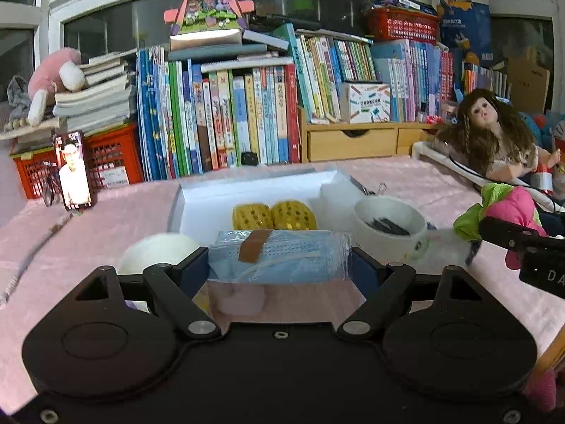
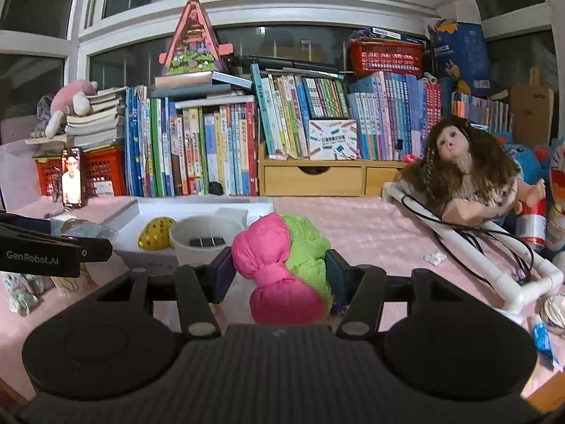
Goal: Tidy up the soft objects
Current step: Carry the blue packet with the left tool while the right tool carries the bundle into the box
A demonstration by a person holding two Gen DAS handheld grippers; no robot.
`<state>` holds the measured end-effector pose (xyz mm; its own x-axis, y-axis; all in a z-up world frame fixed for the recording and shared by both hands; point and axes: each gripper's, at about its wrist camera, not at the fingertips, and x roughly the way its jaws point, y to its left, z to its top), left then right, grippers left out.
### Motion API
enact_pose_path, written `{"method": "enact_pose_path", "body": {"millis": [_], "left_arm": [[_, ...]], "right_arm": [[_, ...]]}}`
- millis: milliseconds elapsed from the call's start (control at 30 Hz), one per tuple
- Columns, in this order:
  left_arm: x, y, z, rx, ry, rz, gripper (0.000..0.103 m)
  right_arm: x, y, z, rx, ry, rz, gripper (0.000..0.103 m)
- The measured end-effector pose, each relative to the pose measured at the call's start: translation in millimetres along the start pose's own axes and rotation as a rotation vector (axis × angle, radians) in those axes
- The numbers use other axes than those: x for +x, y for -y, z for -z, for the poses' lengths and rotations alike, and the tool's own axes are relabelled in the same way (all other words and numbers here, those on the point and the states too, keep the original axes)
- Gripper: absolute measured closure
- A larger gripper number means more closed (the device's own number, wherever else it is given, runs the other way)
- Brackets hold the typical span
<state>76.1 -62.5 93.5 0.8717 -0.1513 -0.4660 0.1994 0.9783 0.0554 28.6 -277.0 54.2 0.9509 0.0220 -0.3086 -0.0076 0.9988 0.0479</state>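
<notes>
Blue pack of face masks (image 1: pixel 279 256), sealed with brown tape, is clamped in the left tool (image 1: pixel 279 265) above the pink surface (image 1: pixel 406 180). The right tool (image 2: pixel 279 268) grips a pink-and-green plush toy (image 2: pixel 282 265). "GenRobot.AI" marks the left tool's side.

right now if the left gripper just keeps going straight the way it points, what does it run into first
Probably the white box: the left gripper, shut on a mask pack, points at the box's near edge, with two yellow balls just beyond. Depth is hard to judge.
</notes>
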Motion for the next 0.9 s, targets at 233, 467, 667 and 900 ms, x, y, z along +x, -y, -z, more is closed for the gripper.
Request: {"method": "enact_pose_path", "body": {"millis": [233, 467, 667, 900], "left_arm": [[7, -17, -36, 0.017, 0.031, -0.038, 0.021], [29, -41, -76, 0.020, 0.027, -0.107, 0.021], [62, -66, -105, -0.009, -0.063, -0.102, 0.021], [122, -91, -116, -0.065, -0.251, -0.084, 0.021]], "right_arm": [[19, 2, -40, 0.049, -0.016, -0.068, 0.045], [50, -4, -86, 0.094, -0.052, -0.162, 0.045], [96, -19, -112, 0.160, -0.166, -0.246, 0.045], [153, -38, -110, 0.262, -0.335, -0.309, 0.045]]}}
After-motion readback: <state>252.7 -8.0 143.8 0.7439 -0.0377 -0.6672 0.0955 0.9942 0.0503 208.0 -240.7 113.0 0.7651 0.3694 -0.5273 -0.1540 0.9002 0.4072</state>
